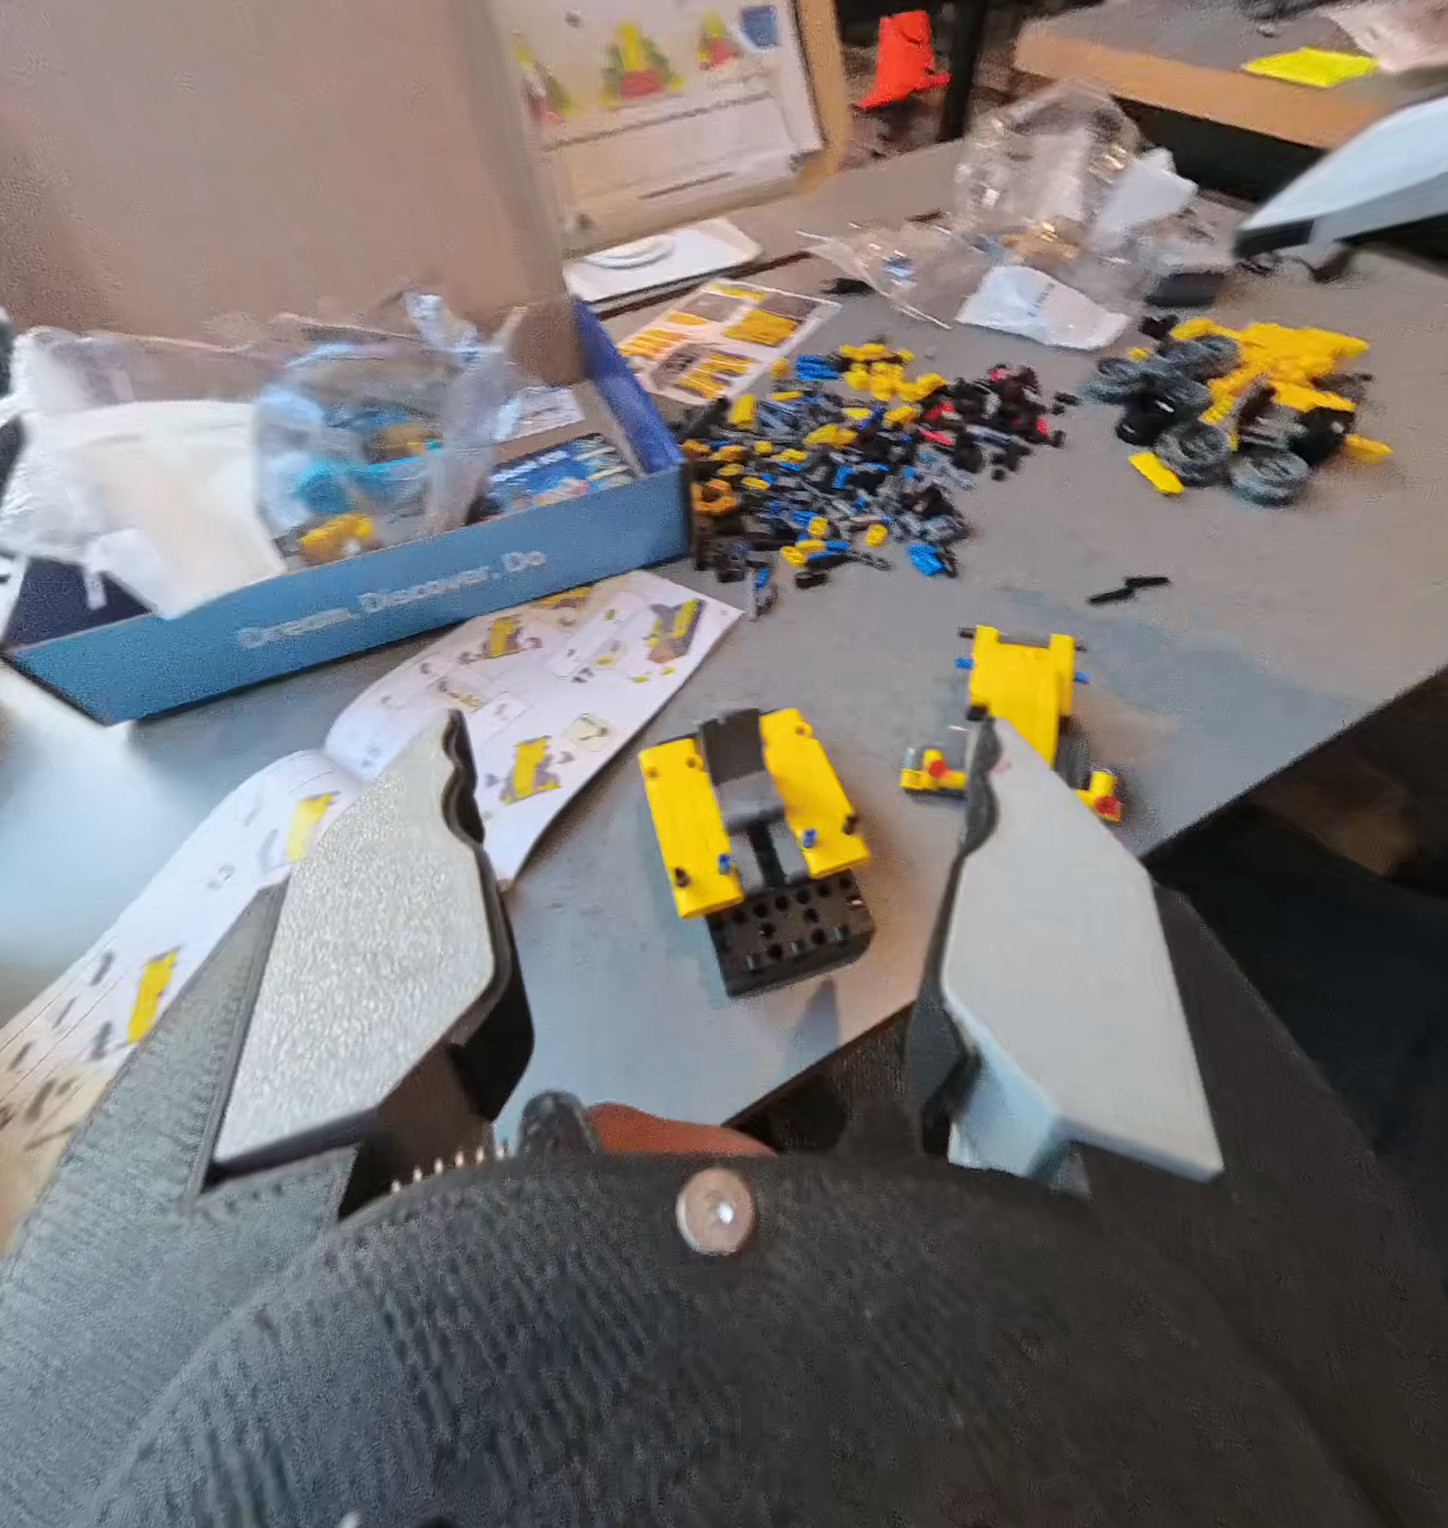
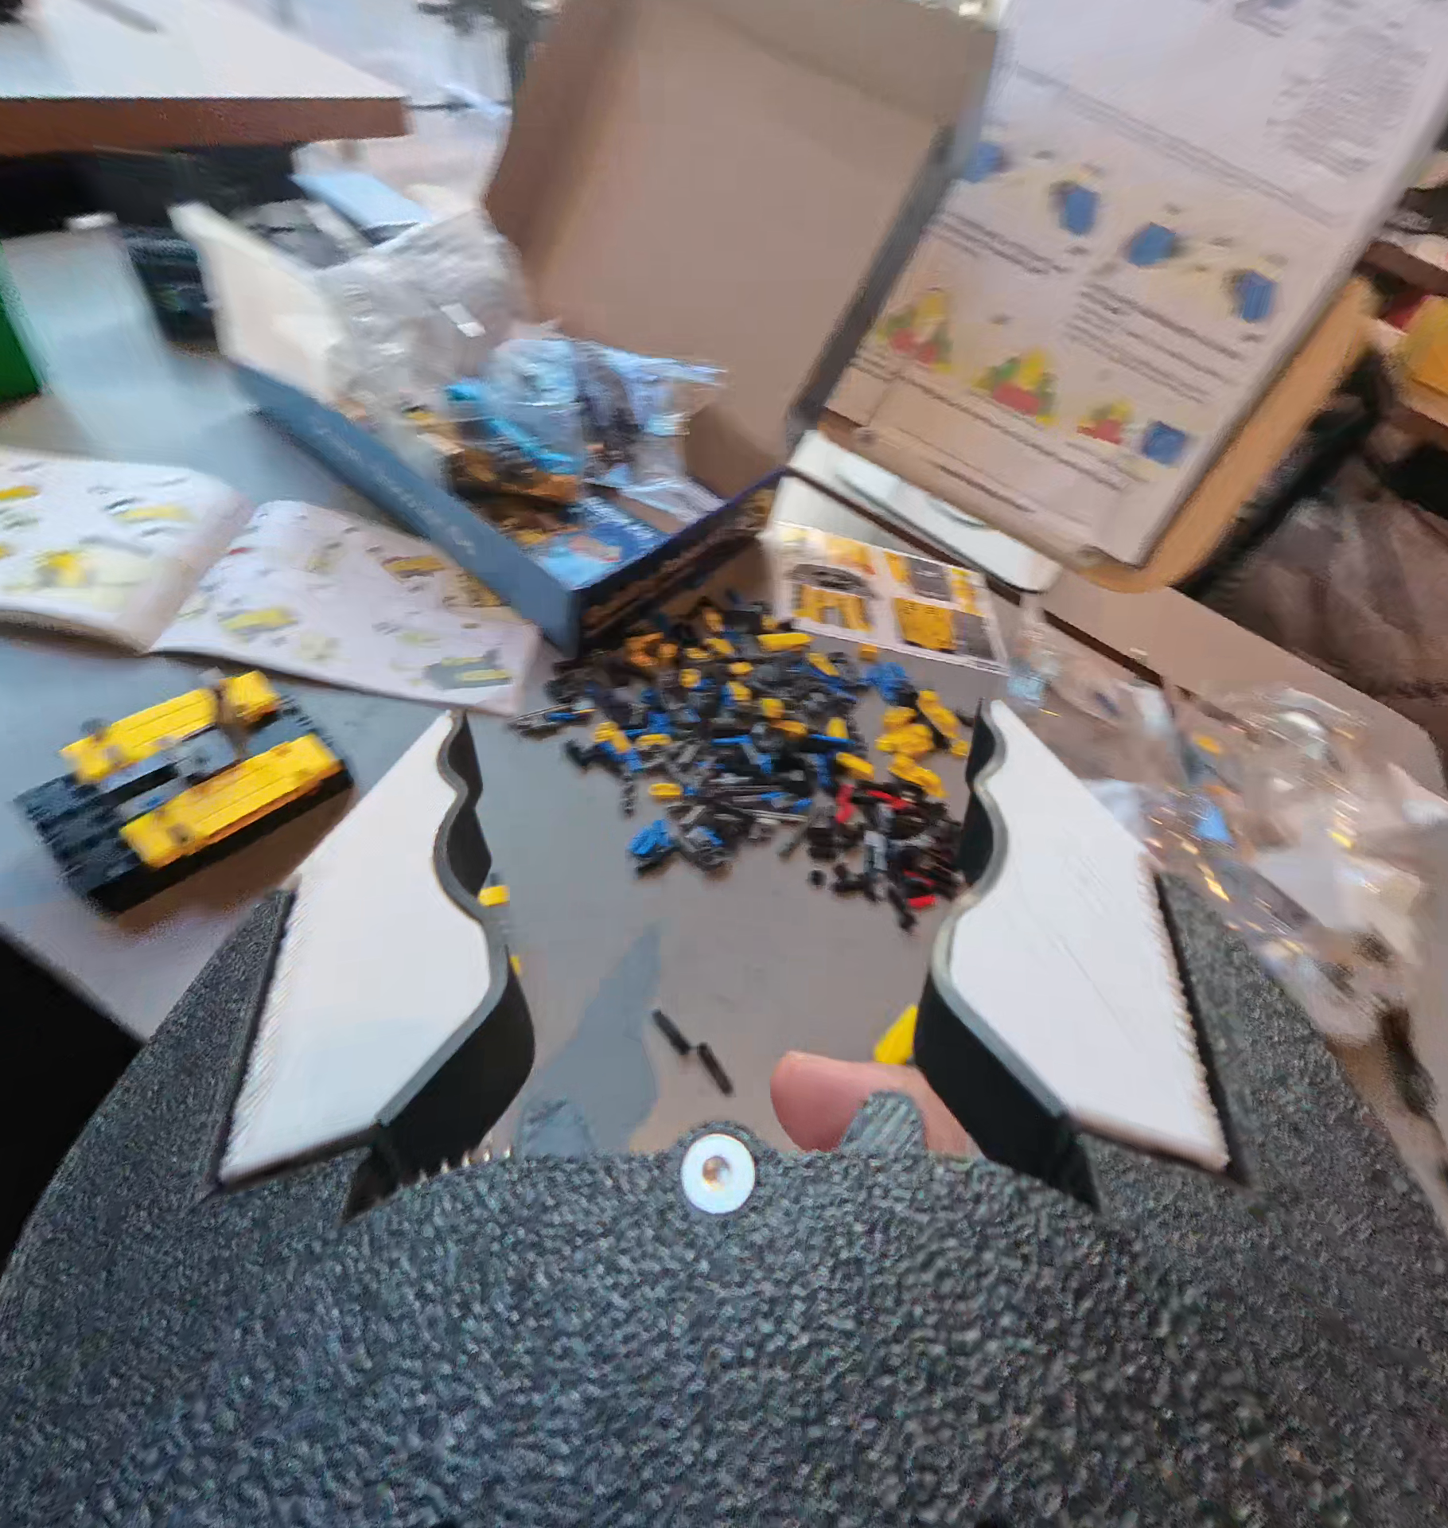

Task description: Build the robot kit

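My left gripper [image 1: 721, 736] is open and empty above the grey table's near edge. Between its fingers lies a yellow and black brick assembly [image 1: 750, 835]. A second yellow assembly [image 1: 1022, 686] lies by the right fingertip. My right gripper [image 2: 721, 728] is open and empty, hovering over a pile of small black, blue and yellow parts [image 2: 770, 761]. The same pile shows in the left wrist view [image 1: 853, 463]. The yellow and black assembly [image 2: 183, 777] lies to the left of the right gripper. Both views are blurred.
An open blue box [image 1: 357, 587] with plastic bags stands at the left; it also shows in the right wrist view [image 2: 423, 496]. An open instruction booklet [image 1: 539, 686] lies in front of it. Tyres and yellow parts [image 1: 1233, 405], a sticker sheet [image 1: 729, 331] and clear bags [image 1: 1043, 190] lie farther back.
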`<state>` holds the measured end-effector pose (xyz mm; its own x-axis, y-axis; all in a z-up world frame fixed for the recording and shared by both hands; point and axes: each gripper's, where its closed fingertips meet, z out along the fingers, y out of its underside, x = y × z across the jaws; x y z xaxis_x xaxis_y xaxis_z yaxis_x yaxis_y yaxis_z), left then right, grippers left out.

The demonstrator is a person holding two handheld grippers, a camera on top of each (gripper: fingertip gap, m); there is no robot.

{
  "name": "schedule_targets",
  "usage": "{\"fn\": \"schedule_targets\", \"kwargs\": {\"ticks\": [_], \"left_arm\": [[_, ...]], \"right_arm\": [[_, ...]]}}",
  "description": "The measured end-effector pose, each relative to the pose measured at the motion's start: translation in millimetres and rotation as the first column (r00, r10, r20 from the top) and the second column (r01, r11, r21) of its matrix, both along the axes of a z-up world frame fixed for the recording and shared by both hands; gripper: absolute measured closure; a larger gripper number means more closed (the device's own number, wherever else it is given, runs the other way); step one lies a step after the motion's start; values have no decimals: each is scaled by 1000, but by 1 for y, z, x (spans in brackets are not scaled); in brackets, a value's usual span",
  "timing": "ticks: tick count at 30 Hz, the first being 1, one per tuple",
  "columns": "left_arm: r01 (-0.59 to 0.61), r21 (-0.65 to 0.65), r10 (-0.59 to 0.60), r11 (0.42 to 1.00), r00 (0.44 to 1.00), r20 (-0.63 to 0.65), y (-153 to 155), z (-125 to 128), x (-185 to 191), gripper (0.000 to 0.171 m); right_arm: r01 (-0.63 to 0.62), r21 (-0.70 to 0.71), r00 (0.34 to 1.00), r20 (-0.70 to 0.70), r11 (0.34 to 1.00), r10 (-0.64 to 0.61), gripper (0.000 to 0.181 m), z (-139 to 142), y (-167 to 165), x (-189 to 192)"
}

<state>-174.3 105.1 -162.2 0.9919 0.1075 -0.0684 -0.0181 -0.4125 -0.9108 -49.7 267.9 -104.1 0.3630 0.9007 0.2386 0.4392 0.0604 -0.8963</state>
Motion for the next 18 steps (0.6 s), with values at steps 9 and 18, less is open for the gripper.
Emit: {"fn": "schedule_targets", "kwargs": {"ticks": [9, 18], "left_arm": [[128, 59, -133, 990, 988, 78, -10, 16, 16, 74], [115, -125, -106, 985, 991, 79, -19, -24, -3, 74]], "right_arm": [[-226, 39, 974, 42, 973, 225, 76, -9, -41, -16], [-148, -19, 954, 260, 989, 148, 114, -46, 9, 34]]}}
